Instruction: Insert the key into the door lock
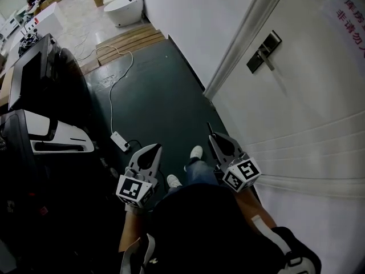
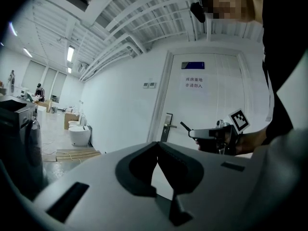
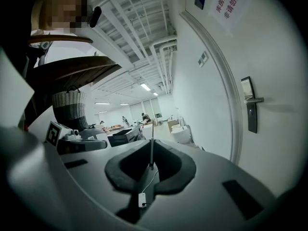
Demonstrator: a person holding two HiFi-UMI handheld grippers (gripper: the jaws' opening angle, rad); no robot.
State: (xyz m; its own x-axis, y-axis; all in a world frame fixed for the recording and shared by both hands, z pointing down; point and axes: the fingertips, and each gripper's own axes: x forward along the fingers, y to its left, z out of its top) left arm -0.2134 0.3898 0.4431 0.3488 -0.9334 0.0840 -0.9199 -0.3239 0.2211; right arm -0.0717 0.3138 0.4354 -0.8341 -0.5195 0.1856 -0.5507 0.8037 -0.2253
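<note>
R gripper clenching thin dark metal key; shaft protruding past jaw tips, pointing fwd. L gripper closed on nothing, hanging alongside. Dark rectangular door lock plate w/ lever handle sitting well apart, up on white door. Est. progress: key in hand; approach, alignment and insertion pending.

- Two grippers showed — left gripper, right gripper.
- One key was there.
- One door bore one door lock, one sign.
- Two toilets stood by the floor's far edge.
</note>
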